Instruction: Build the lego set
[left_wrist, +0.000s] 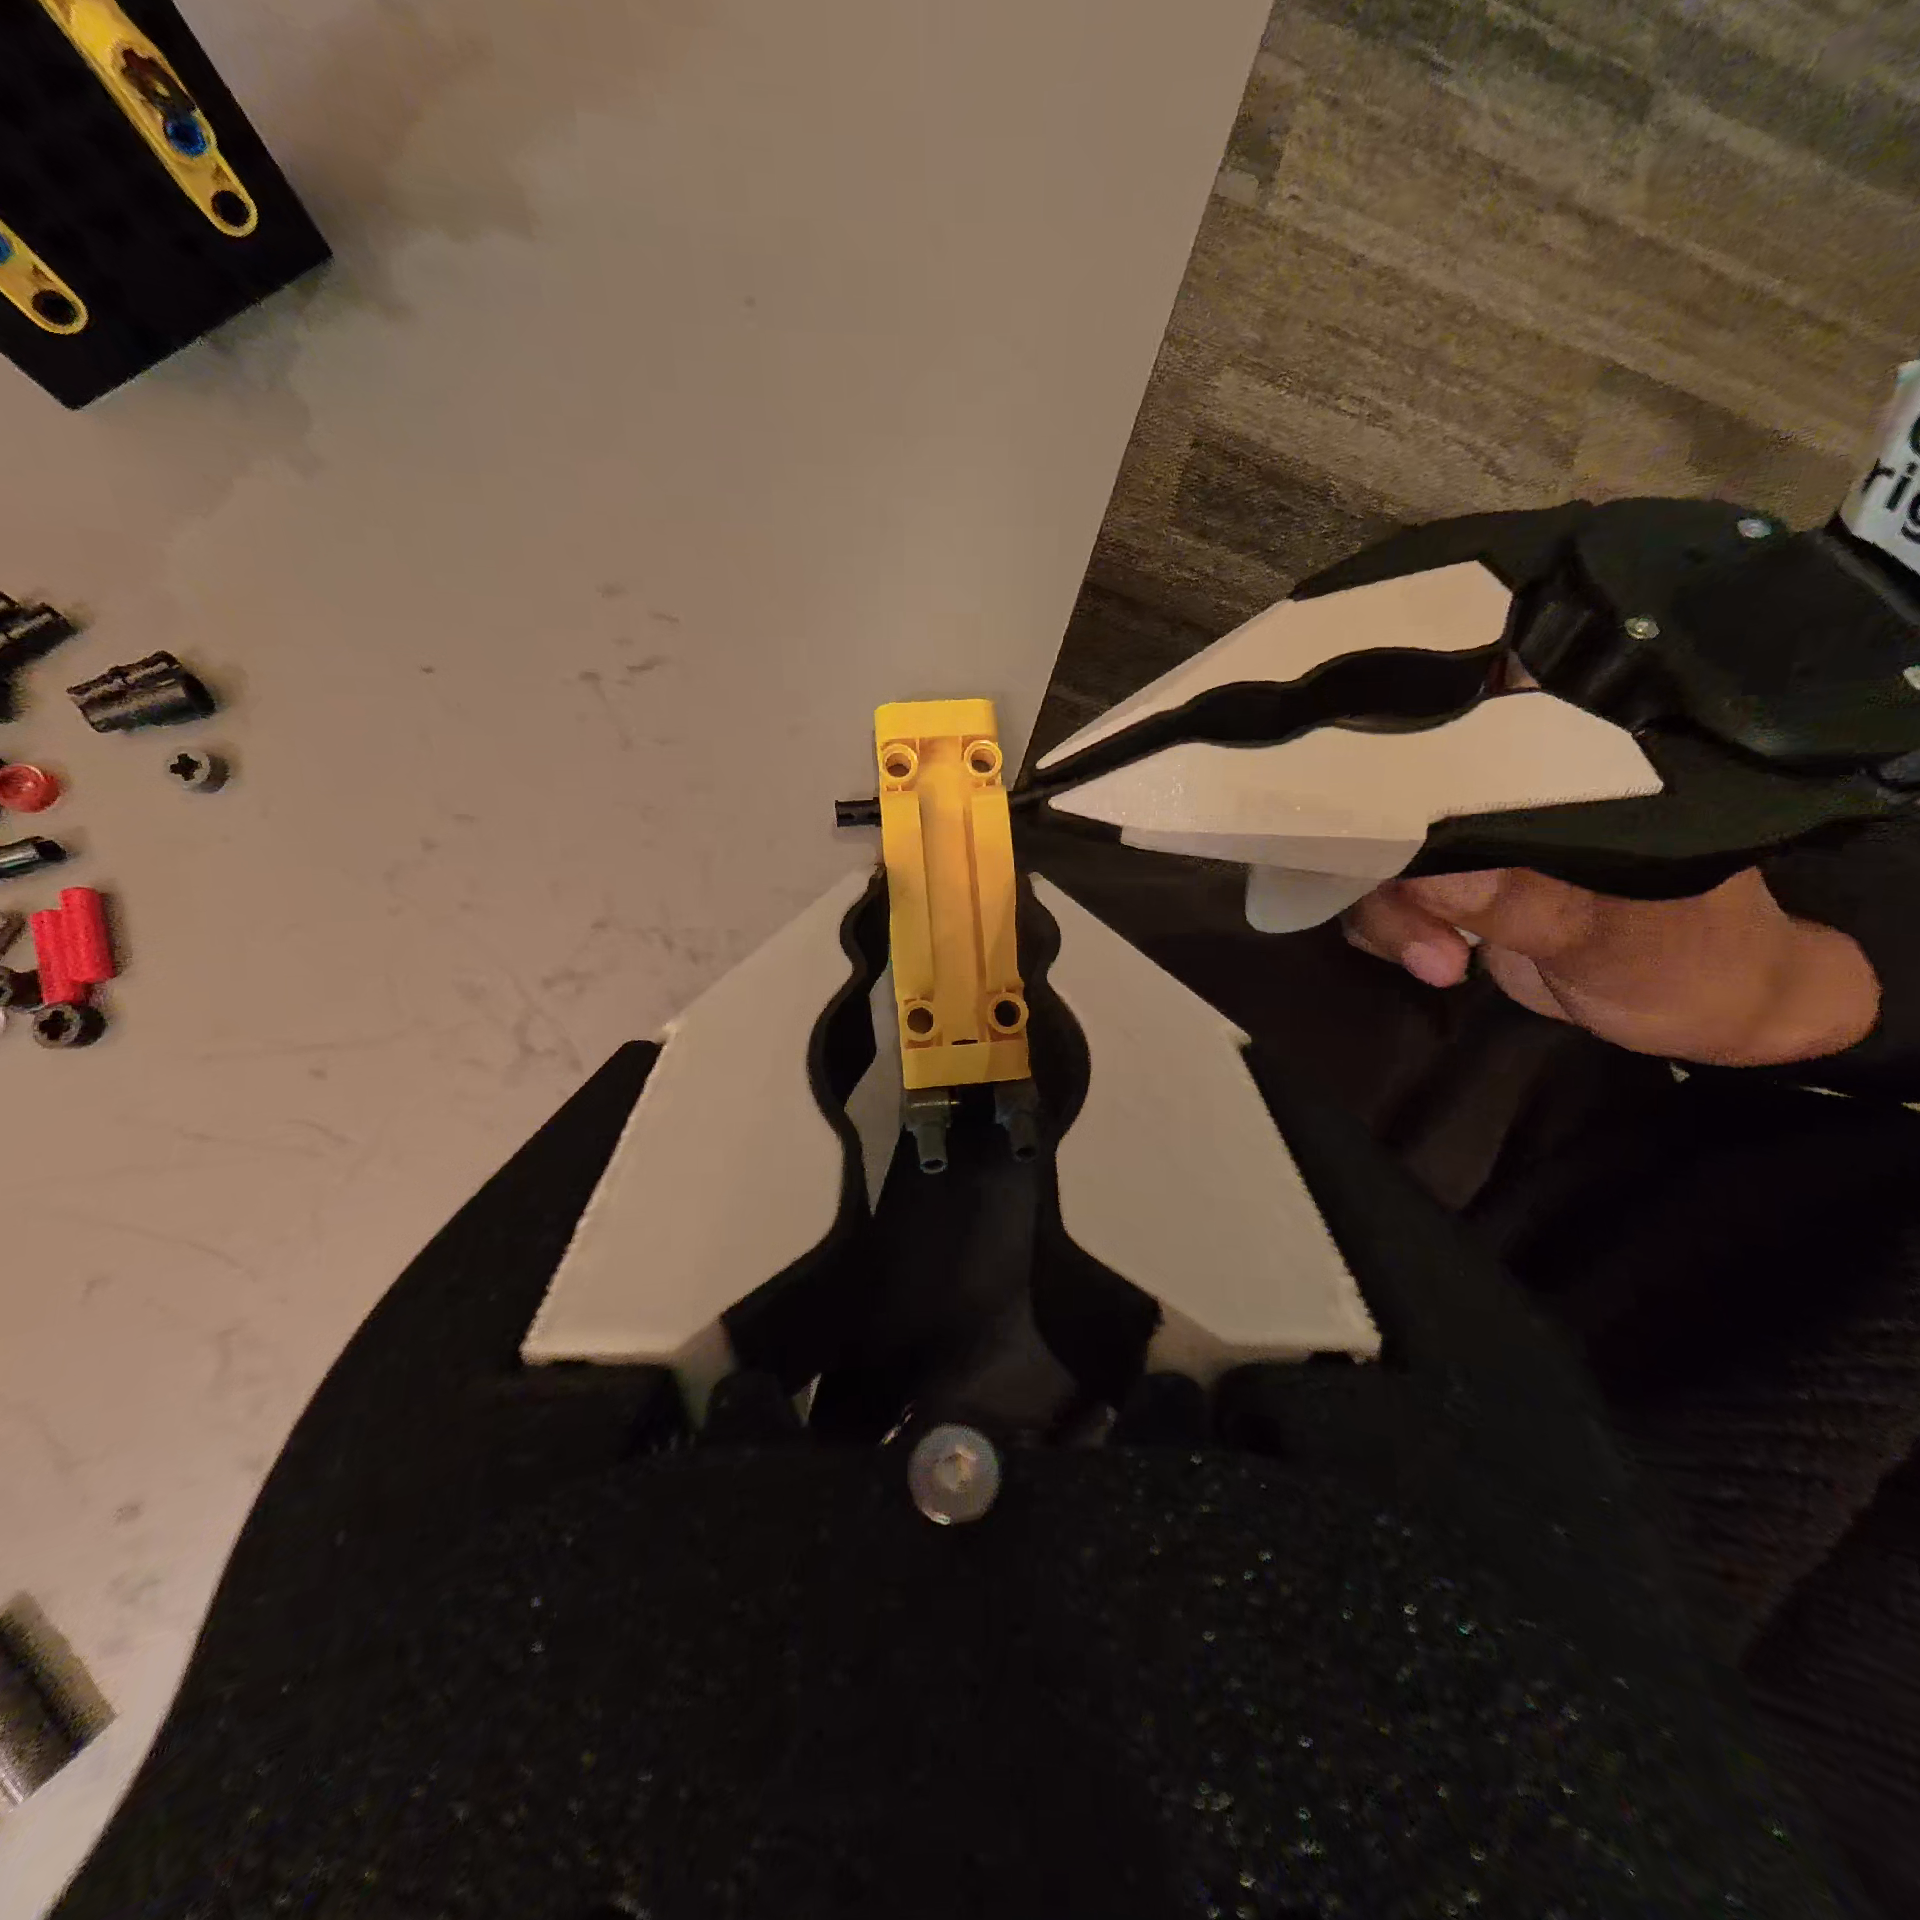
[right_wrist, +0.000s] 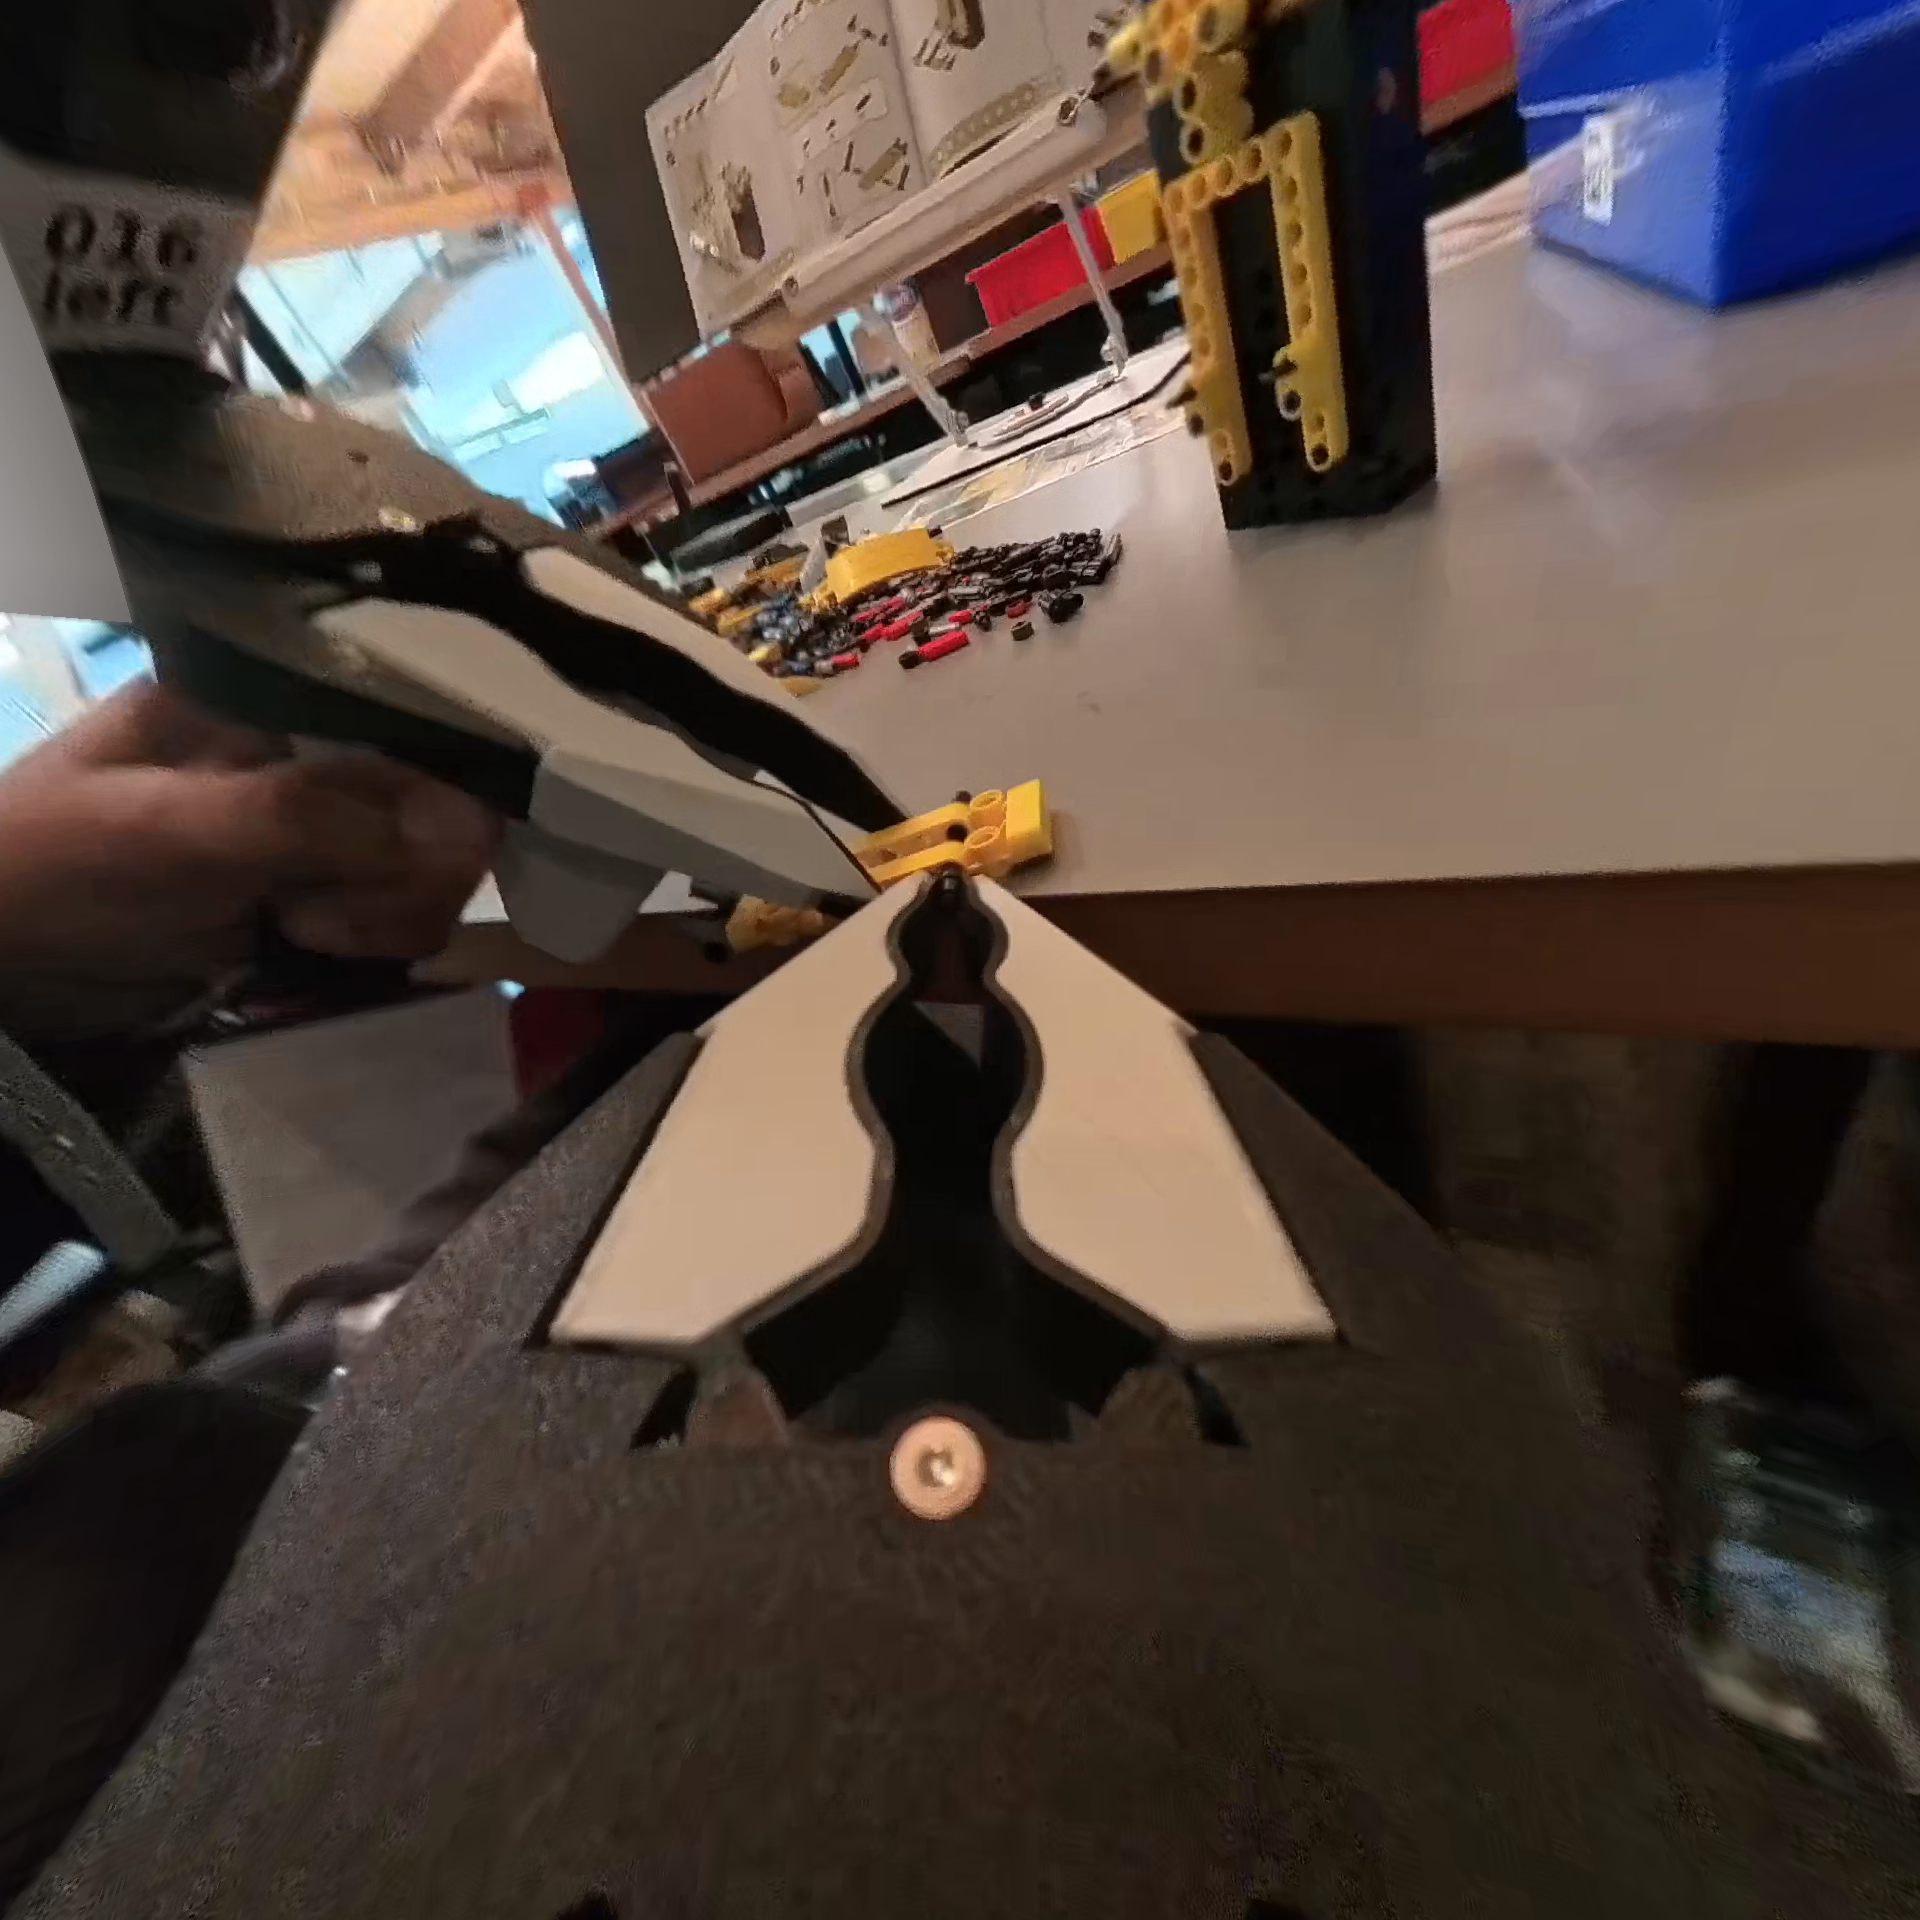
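My left gripper (left_wrist: 953, 878) is shut on a yellow curved panel piece (left_wrist: 951, 914) and holds it upright over the white table's right edge. Two small grey and black pins (left_wrist: 930, 1127) stick out of its near end. My right gripper (left_wrist: 1042, 787) comes in from the right, shut on a thin black pin (left_wrist: 850, 814) that passes through the panel's far end. In the right wrist view the right gripper (right_wrist: 951, 885) pinches the pin (right_wrist: 948, 881) against the yellow panel (right_wrist: 977, 826). The left gripper (right_wrist: 868, 868) reaches in from the left, held by a hand (right_wrist: 208, 862).
A black block carrying yellow beams (left_wrist: 135, 177) (right_wrist: 1309, 312) stands on the white table (left_wrist: 623, 520). Loose red, black and grey parts (left_wrist: 68, 940) (right_wrist: 935, 603) lie to the left. An open instruction booklet (right_wrist: 883, 125) on a stand and a blue bin (right_wrist: 1745, 135) sit behind. Carpet floor (left_wrist: 1507, 260) lies beyond the table edge. My two grippers' fingertips are within a few centimetres of each other.
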